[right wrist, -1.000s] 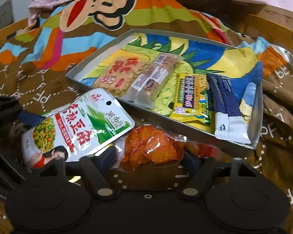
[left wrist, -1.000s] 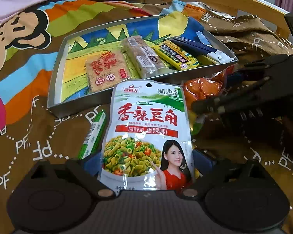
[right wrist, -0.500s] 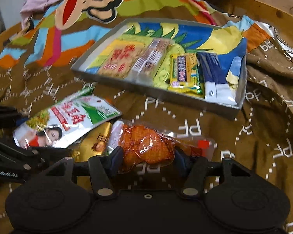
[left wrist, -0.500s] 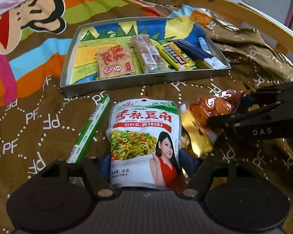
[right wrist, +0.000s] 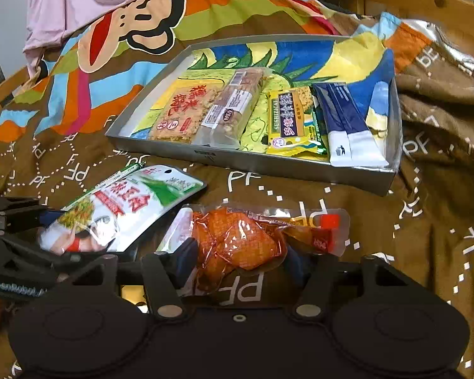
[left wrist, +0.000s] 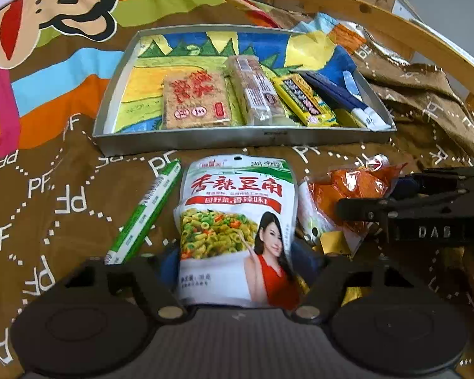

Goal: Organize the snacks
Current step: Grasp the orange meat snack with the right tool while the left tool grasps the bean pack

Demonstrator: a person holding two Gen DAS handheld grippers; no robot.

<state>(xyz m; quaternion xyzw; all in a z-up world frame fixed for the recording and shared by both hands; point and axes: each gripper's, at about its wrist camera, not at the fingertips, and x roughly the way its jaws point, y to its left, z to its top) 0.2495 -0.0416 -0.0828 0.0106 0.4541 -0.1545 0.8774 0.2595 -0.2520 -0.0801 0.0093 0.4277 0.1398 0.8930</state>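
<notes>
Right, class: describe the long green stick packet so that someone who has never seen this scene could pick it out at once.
Start at the grey tray of snacks on the brown patterned cloth. In front of its near wall lies a white pouch picturing a green bean dish. The long green stick packet lies on the cloth just left of that pouch, the only thin, green-and-white item outside the tray.

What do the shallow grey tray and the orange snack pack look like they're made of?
The grey tray looks like matte painted metal or stiff card; its thin, straight walls fit either. The orange snack pack looks like clear glossy plastic film, judging by its wrinkles, bright glints and the contents showing through.
</notes>
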